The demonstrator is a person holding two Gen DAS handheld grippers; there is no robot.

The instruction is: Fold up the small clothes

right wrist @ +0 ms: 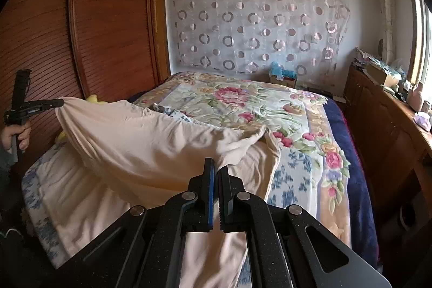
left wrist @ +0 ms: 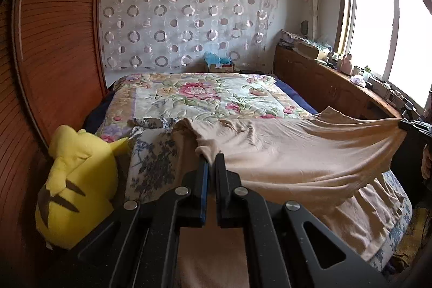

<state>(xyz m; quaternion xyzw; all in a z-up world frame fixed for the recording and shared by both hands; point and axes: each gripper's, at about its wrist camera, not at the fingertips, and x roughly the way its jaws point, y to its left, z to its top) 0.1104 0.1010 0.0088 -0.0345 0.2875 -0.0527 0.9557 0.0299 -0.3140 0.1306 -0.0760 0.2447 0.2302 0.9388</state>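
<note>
A beige garment (left wrist: 283,150) (right wrist: 151,142) is stretched above the near end of a bed, held up between both grippers. My left gripper (left wrist: 212,157) is shut on one edge of it, the cloth bunched between its fingertips. The right gripper (right wrist: 216,163) is shut on the opposite edge. In the left wrist view the right gripper (left wrist: 402,124) appears at the far right, pinching the cloth. Seen from the right wrist, the left gripper (right wrist: 58,103) pinches a corner at the far left, with a hand (right wrist: 16,136) on its handle. The lower part of the garment hangs onto the bed.
The bed carries a floral quilt (left wrist: 205,96) (right wrist: 243,104). A yellow plush toy (left wrist: 78,185) leans against a wooden louvred wardrobe (left wrist: 59,45) on the left. A cluttered wooden cabinet (left wrist: 329,82) runs under the window (left wrist: 383,26) on the right.
</note>
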